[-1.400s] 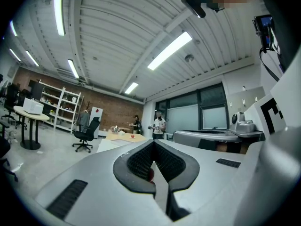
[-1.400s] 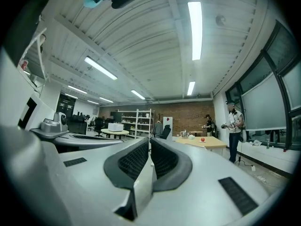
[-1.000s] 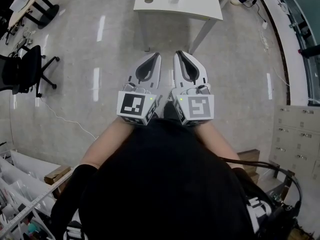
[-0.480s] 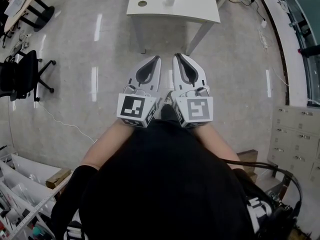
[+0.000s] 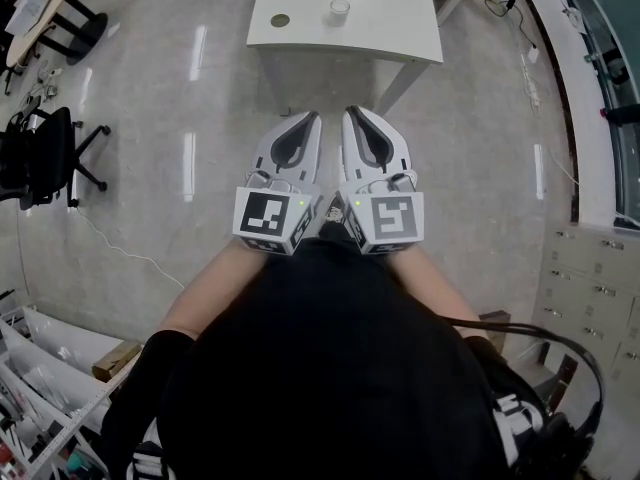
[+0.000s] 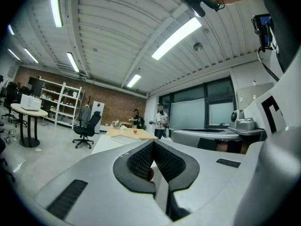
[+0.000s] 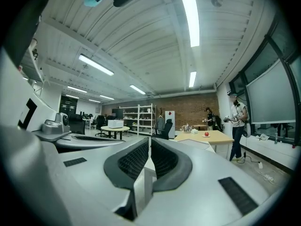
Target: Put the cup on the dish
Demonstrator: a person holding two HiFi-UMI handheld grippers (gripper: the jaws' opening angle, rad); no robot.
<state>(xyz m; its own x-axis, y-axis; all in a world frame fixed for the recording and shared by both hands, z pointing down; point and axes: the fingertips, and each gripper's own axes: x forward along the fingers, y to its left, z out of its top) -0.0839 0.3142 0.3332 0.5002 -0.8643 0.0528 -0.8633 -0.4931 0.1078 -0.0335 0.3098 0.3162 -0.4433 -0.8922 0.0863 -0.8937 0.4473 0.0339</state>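
Observation:
A clear cup (image 5: 340, 9) stands on a white table (image 5: 390, 18) at the top of the head view. A small round dark dish (image 5: 280, 20) lies to its left, apart from it. My left gripper (image 5: 312, 118) and right gripper (image 5: 352, 114) are held side by side in front of the person's body, over the floor and short of the table's near edge. Both point level toward the table. In the left gripper view the left gripper (image 6: 153, 142) has its pads together with nothing held. In the right gripper view the right gripper (image 7: 149, 139) is likewise shut and empty.
A black office chair (image 5: 45, 148) stands on the floor at left, with a cable (image 5: 130, 248) trailing nearby. Drawer cabinets (image 5: 590, 278) line the right side and white shelving (image 5: 40, 368) the lower left. Farther off stand a wooden table (image 7: 207, 136) and a person (image 7: 237, 121).
The white table with the cup and dish has come nearer and shows more of its top. Both grippers keep their side-by-side pose and stay shut.

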